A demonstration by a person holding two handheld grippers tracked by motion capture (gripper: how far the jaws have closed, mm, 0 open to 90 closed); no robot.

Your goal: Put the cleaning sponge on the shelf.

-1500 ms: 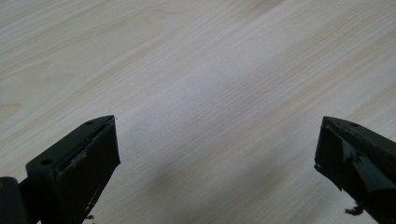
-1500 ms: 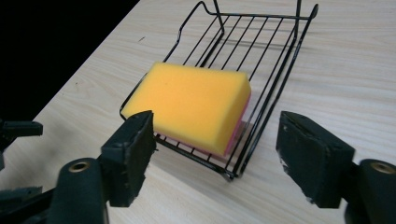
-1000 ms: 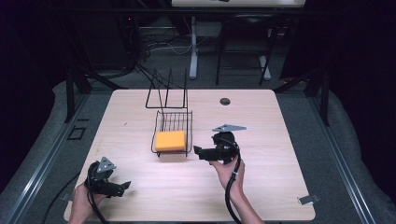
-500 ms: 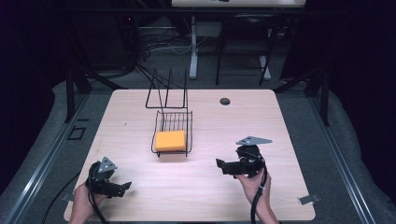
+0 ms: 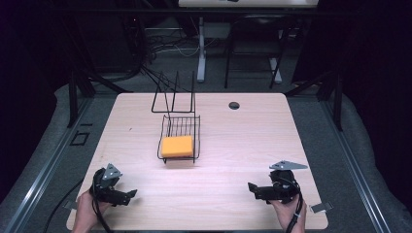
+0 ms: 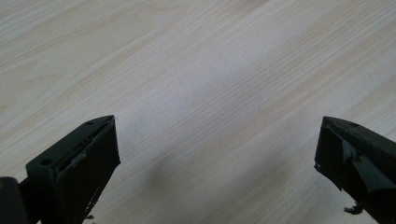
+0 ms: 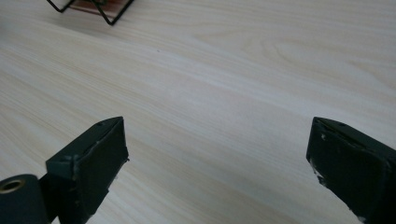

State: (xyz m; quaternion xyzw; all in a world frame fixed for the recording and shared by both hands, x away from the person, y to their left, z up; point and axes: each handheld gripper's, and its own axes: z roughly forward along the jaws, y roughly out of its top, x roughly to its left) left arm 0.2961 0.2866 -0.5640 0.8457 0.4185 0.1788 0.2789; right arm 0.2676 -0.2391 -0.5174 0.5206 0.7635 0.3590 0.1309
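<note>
Inside wire basket [image 5: 170,127], orange sponge [image 5: 177,146]

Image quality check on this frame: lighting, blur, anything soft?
High view: table evenly lit, surroundings nearly black, sponge crisp. Left gripper view: wood grain sharp, near jaws slightly soft, faint shadow between them. Right gripper view: wire basket at the top edge a little blurred, mild sheen on the wood.

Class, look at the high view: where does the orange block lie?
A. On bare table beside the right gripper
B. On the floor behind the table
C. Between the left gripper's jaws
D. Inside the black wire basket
D: the orange block lies inside the black wire basket, on the table ahead of both grippers.
</note>
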